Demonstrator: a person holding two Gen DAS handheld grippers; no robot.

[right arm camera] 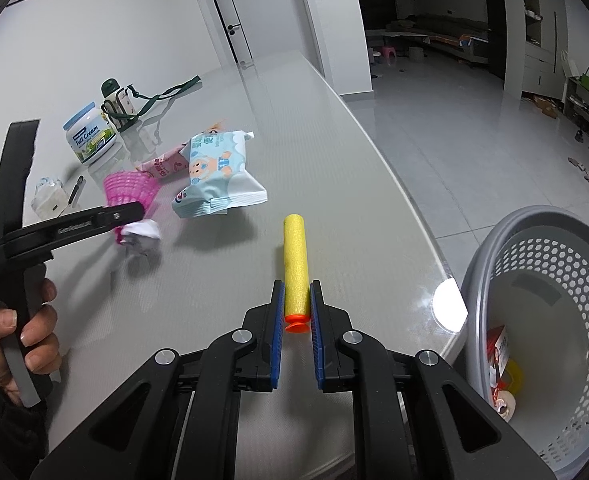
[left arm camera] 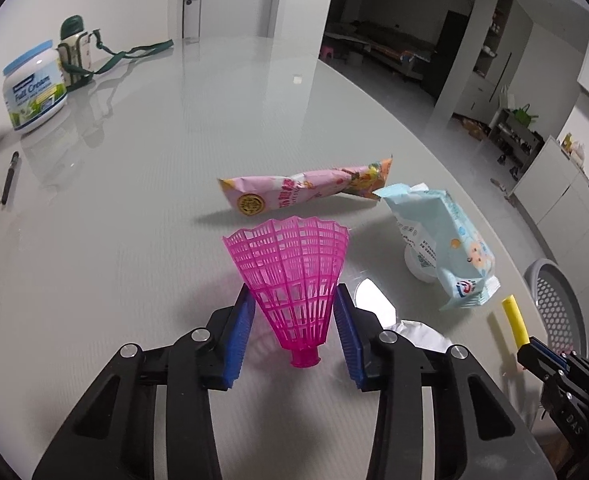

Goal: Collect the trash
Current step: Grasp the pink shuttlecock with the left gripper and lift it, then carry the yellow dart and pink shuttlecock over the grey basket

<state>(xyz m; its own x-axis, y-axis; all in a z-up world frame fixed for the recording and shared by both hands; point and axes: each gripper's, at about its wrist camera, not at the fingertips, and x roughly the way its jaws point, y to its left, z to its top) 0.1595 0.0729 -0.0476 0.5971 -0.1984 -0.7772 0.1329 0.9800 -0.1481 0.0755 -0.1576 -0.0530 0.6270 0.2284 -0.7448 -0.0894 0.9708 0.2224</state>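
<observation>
**Q:** On the pale surface (left arm camera: 142, 208), what do the left tongs (left arm camera: 294, 304) have?

**R:** A pink shuttlecock (left arm camera: 292, 276), skirt upward, sits between the blue pads (left arm camera: 238, 332), which press its mesh on both sides.

**Q:** And the right tongs (right arm camera: 296, 300)?

**R:** Clamped narrow on a yellow foam dart (right arm camera: 295, 256), gripped just above its orange tip.

**Q:** Where does the other trash lie?

**R:** A pink wrapper (left arm camera: 294, 192) and a blue wipes pack (left arm camera: 442, 240) lie beyond the shuttlecock; the grey basket (right arm camera: 494, 248) stands at the surface's right edge.
</observation>
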